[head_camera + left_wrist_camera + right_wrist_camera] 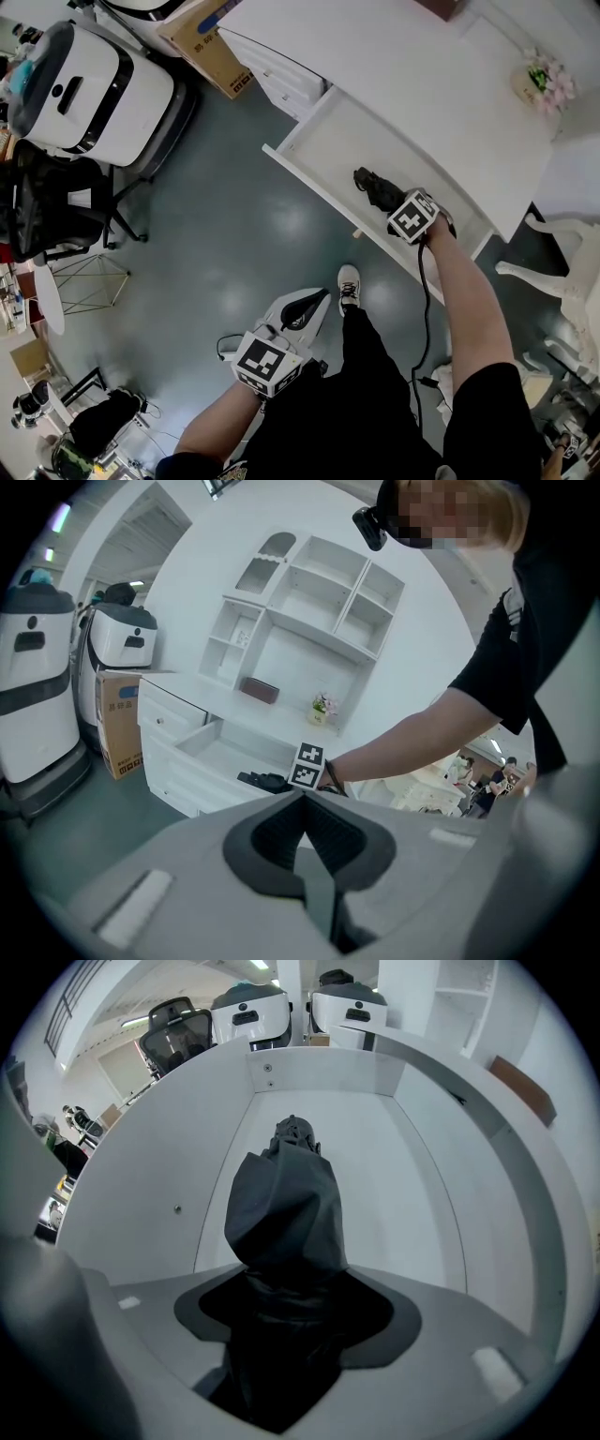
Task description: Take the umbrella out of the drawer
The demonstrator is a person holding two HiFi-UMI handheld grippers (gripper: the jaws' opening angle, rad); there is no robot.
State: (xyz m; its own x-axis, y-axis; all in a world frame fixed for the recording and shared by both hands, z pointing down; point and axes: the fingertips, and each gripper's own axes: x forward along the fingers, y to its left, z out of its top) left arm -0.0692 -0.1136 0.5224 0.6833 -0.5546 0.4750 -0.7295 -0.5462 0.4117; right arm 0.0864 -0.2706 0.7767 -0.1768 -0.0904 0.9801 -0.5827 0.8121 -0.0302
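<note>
Glossy grey-green floor (234, 225) fills the middle. A white desk (403, 56) stands at one o'clock, a cardboard box (202, 42) at eleven, a black office chair (47, 202) at nine.

In the right gripper view the umbrella (286, 1208) drops between the jaws of the right claw (286, 1326). Its near end is lost in the dark gap there, so the handle cannot be made out. In the head view that claw's marker cube (413, 216) covers the jaws and the umbrella's near part, and the forearm (459, 300) hides a stretch of the drawer's (319, 141) front wall. The cardboard box (208, 42) is cut by the top edge, its print too small to read. The flowers (547, 80) on the worktop (394, 56) are blurred. Figures (492, 782) far off in the left gripper view are too small to tell.
</note>
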